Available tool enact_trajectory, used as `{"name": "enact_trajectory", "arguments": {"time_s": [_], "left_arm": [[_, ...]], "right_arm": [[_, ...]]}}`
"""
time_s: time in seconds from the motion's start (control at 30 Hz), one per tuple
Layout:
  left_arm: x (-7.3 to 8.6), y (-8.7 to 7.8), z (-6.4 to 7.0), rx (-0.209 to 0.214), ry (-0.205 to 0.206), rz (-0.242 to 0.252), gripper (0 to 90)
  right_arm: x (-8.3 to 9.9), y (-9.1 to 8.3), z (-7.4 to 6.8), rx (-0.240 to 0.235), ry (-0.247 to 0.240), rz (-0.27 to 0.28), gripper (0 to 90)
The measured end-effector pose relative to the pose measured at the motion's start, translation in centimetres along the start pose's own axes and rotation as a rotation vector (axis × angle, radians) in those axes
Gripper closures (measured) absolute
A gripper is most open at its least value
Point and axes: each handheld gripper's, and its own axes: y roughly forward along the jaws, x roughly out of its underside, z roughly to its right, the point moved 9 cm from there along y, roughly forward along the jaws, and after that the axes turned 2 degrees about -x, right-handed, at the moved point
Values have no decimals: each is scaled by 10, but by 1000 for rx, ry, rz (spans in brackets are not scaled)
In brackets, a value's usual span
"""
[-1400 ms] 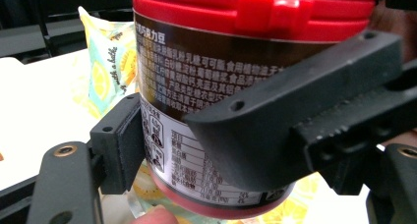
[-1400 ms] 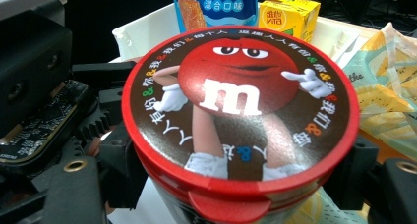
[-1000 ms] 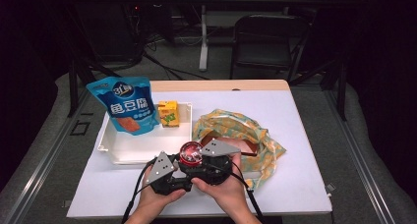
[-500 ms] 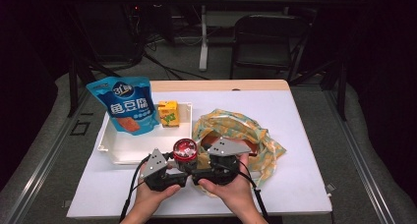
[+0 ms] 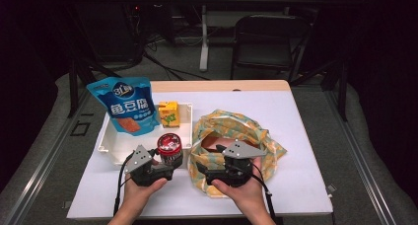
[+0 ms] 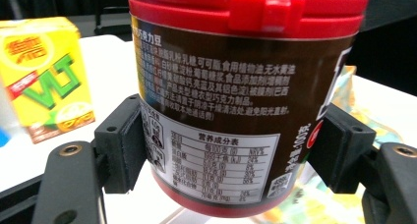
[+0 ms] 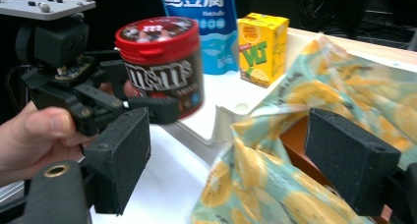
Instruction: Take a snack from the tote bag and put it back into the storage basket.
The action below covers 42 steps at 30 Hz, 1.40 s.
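A brown candy jar (image 5: 169,148) with a red lid stands upright between my left gripper's jaws, just off the white tray's (image 5: 106,146) front right corner. My left gripper (image 5: 170,159) is shut on the jar (image 6: 236,111), its pads (image 6: 123,150) pressing both sides of the label. My right gripper (image 5: 209,166) is open over the near edge of a yellow and teal patterned cloth bag (image 5: 236,131). Nothing sits between its jaws (image 7: 236,155) apart from bag folds (image 7: 265,184) below them. In the right gripper view the jar (image 7: 160,62) appears lifted, at the upper left.
In the tray stand a blue snack pouch (image 5: 127,106) and a yellow juice box (image 5: 168,114). The same juice box (image 6: 44,76) is behind the jar on the left. Bare white table lies right of the bag and along the front edge.
The jar has moved left toward the tray with my left gripper. My right gripper has drifted right and the two grippers have come apart.
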Motion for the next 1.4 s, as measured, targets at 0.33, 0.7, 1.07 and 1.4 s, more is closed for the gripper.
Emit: {"name": "enact_trajectory", "arguments": {"time_s": [0.33,0.7,1.07,1.4], "left_arm": [[5,-4,-30,-71,-42,-5,258],[23,12,-48,-117,-59,-79,259],[41,36,-57,-137,-84,-185,259],[48,49,-64,-196,-97,-282,259]], "right_arm": [[12,-15,20,46,24,0,186],[22,-26,33,80,40,0,192],[27,-29,40,109,45,4,199],[29,-30,44,120,46,3,204]]}}
